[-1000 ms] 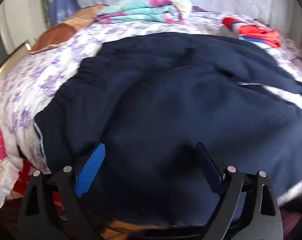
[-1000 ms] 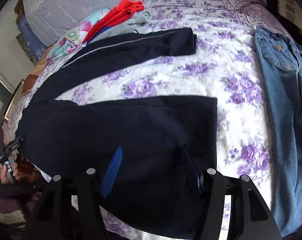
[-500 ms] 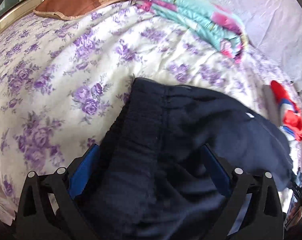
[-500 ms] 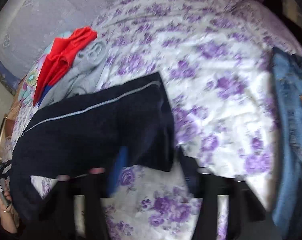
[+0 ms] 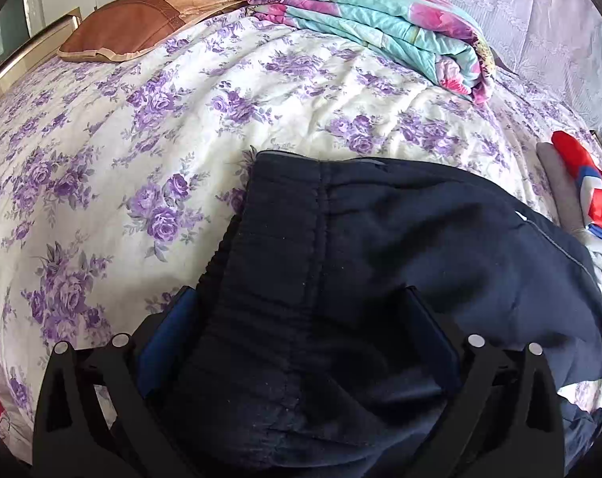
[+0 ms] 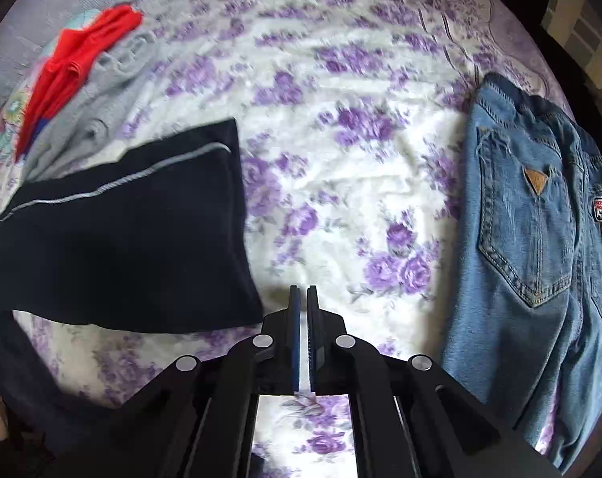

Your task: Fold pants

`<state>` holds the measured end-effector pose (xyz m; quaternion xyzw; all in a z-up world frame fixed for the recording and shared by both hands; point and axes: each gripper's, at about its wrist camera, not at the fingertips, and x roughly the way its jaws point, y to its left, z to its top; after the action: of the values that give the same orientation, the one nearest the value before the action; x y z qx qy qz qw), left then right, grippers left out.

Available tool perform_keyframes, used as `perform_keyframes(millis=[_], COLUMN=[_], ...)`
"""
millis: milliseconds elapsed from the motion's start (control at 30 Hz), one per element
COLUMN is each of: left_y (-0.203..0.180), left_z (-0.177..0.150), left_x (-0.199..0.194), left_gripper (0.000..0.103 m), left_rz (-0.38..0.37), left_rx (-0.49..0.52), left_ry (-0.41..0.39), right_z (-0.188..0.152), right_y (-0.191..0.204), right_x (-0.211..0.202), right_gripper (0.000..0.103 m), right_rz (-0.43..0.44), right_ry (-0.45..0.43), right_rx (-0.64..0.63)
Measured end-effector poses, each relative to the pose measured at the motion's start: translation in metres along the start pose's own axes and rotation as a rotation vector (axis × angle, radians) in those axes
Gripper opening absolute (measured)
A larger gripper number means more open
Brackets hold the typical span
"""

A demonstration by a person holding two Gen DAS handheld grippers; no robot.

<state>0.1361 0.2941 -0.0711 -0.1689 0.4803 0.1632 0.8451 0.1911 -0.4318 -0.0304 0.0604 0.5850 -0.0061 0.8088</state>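
Dark navy pants (image 5: 380, 247) lie on a bed with a purple-flowered sheet (image 5: 141, 139). In the left wrist view their waistband end lies folded over, and my left gripper (image 5: 297, 302) stands open astride it, one blue pad on each side of the bunched cloth. In the right wrist view a pant leg end (image 6: 133, 239) with a grey stripe lies at the left. My right gripper (image 6: 302, 298) is shut and empty, just right of that leg's corner, over bare sheet.
Blue jeans (image 6: 540, 239) lie along the right. A red and grey garment pile (image 6: 81, 63) sits at the far left, also in the left wrist view (image 5: 579, 183). A folded floral quilt (image 5: 380, 20) and a brown pillow (image 5: 141, 20) lie at the bed's head.
Both grippers carried the pants' near half over onto the far half. The right gripper has let go of the leg, moved off it to the right and closed. The left stays astride the waistband.
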Motion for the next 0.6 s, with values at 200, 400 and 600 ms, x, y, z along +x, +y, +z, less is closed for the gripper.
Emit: perform_keyframes(millis=[200,400,600], left_y=[-0.001,-0.008,-0.008], left_z=[0.007,0.008,0.011], left_x=[-0.005,-0.003,0.003], left_gripper=[0.098,0.098,0.098], left_rz=[-0.027,-0.019,0.010], left_rx=[0.005,0.017,0.042], left_ry=[0.021,0.031,0.026], right_z=[0.034,0.081,0.105], right_y=[0.046,0.070,0.065], right_x=[-0.028,0.060,0.031], right_gripper=[0.060,0.032,0.006], right_rz=[0.097,-0.025,-0.132], right_ry=[-0.165,0.011,-0.184], right_rx=[-0.086,-0.145,-0.134])
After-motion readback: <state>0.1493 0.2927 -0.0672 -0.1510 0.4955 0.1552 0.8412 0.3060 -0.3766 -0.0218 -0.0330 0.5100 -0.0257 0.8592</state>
